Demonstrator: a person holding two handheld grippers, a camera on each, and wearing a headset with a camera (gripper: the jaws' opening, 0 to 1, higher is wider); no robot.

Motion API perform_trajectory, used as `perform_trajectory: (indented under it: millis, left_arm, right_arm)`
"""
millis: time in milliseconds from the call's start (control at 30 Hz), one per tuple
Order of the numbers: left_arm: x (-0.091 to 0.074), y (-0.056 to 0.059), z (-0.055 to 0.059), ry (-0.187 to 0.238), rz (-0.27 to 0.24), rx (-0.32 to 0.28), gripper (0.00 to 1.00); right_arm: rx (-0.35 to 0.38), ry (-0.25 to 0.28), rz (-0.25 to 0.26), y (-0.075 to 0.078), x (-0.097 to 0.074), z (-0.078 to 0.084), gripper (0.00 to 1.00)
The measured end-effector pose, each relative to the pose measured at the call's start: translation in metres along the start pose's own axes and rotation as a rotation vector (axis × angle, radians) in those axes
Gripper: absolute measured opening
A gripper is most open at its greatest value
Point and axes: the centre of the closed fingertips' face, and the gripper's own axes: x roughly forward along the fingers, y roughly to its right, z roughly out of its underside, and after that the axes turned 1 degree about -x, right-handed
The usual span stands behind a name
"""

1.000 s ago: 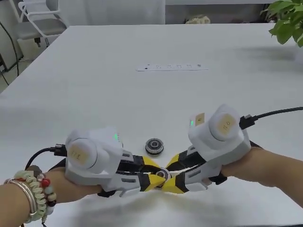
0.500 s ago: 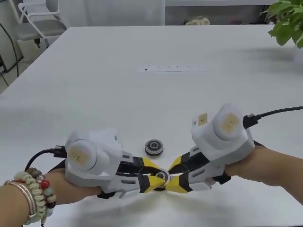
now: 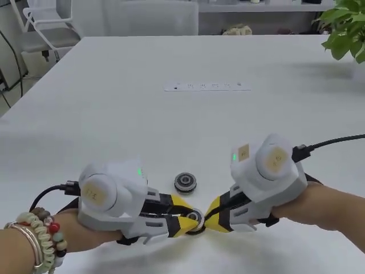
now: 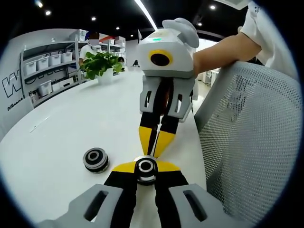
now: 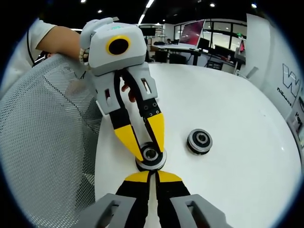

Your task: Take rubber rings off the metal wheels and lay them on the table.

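A small metal wheel (image 3: 194, 217) with a black rubber ring is held just above the white table (image 3: 171, 125). My left gripper (image 4: 146, 167) is shut on it, one yellow tip on each side of the wheel (image 4: 146, 169). My right gripper (image 5: 152, 176) faces it head-on, with its jaws pressed together at the wheel's (image 5: 151, 156) near rim, pinching the rubber ring there. In the head view the left gripper (image 3: 188, 221) and right gripper (image 3: 209, 219) meet tip to tip near the table's front edge. A second ringed wheel (image 3: 185, 182) (image 4: 95, 159) (image 5: 199, 141) lies flat just beyond them.
A white power strip (image 3: 207, 87) lies at mid-table. A green plant (image 3: 345, 31) stands at the far right corner and a white chair (image 3: 45, 23) at the far left. A grey mesh chair back (image 4: 247, 142) is close behind the grippers.
The head camera has tipped, shifting the whole picture down a little. The right gripper's jaws have drawn closer together at the wheel's rim. The wheel on the table has not moved.
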Motion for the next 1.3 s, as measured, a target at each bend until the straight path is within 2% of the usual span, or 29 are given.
perform_trajectory:
  millis: [167,333,433,500,633,800,867,967,1100,1300]
  left_arm:
    - [0.0,-0.001,0.0,-0.002,-0.003,0.002,0.08]
    - [0.0,-0.002,0.0,-0.006,-0.006,0.01,0.08]
    - [0.0,-0.002,0.0,-0.007,-0.005,0.013,0.08]
    - [-0.001,-0.002,0.0,-0.009,0.0,0.028,0.08]
    - [-0.002,-0.002,0.001,-0.015,0.006,0.027,0.08]
    - [-0.003,-0.003,0.003,-0.018,0.013,0.012,0.08]
    - [-0.004,-0.003,0.003,-0.019,0.015,0.009,0.08]
    - [-0.004,-0.003,0.003,-0.02,0.016,0.001,0.08]
    - [-0.004,-0.003,0.003,-0.023,0.017,0.01,0.08]
    - [-0.004,-0.003,0.002,-0.029,0.017,0.016,0.08]
  right_arm:
    - [0.017,-0.016,0.024,0.004,0.001,0.0,0.0]
    - [0.151,-0.025,0.04,0.009,0.001,0.0,0.0]
    - [0.266,0.0,0.038,0.011,-0.001,-0.002,0.0]
    - [0.303,0.015,0.028,0.011,-0.002,-0.002,0.0]
    - [0.427,0.053,0.016,0.014,-0.005,-0.006,0.0]
    - [0.505,0.07,0.001,0.015,-0.005,-0.006,0.0]
    - [0.564,0.085,-0.014,0.014,-0.006,-0.008,0.0]
    - [0.587,0.096,-0.023,0.015,-0.007,-0.007,0.0]
    - [0.664,0.127,-0.054,0.015,-0.008,-0.01,0.0]
    - [0.675,0.125,-0.058,0.012,-0.007,-0.013,0.0]
